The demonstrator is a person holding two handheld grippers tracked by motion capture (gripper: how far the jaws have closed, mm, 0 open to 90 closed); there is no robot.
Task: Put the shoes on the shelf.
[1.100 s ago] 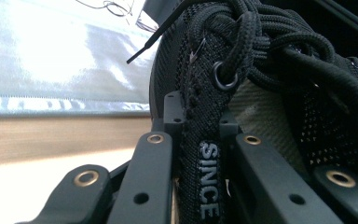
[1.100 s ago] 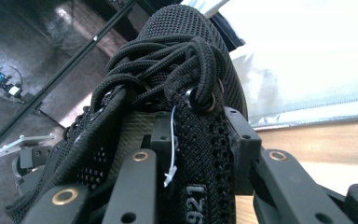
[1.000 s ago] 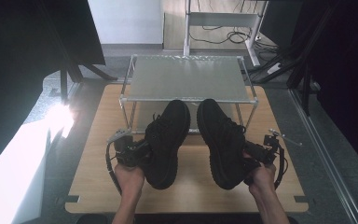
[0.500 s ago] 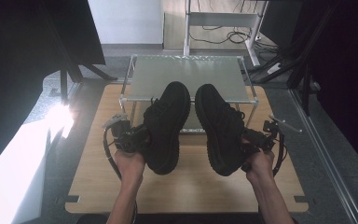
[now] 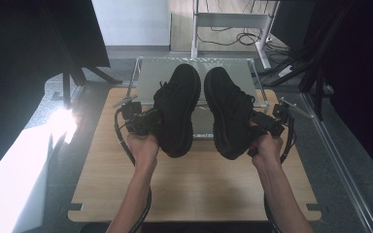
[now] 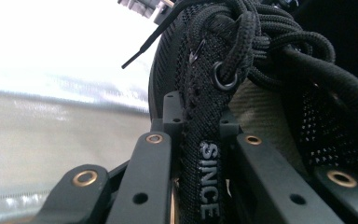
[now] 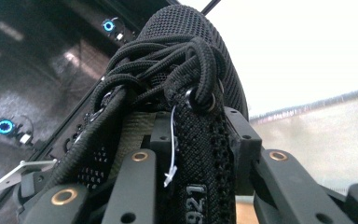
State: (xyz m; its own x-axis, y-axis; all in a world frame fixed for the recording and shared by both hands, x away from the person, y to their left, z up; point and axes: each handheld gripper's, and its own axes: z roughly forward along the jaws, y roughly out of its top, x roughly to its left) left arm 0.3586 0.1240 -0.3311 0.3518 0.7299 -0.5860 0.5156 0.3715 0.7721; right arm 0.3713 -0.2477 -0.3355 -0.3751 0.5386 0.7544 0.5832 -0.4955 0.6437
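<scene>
Two black knit sneakers hang in the air side by side, toes pointing away from me. My left gripper is shut on the outer collar of the left sneaker. In the left gripper view its jaws pinch the collar strip of that sneaker, which is printed "SINCE". My right gripper is shut on the outer collar of the right sneaker. In the right gripper view the jaws clamp the right sneaker's mesh edge beside the laces. Both toes reach over the rack.
A low metal rack with a frosted top shelf stands at the far end of the wooden table. A white desk frame with cables lies beyond it. Dark panels flank both sides. A bright glare falls at the left.
Both hands have risen and moved away from me with the sneakers. The shoes went from over the table's middle to up over the rack's front edge. The grips are unchanged.
</scene>
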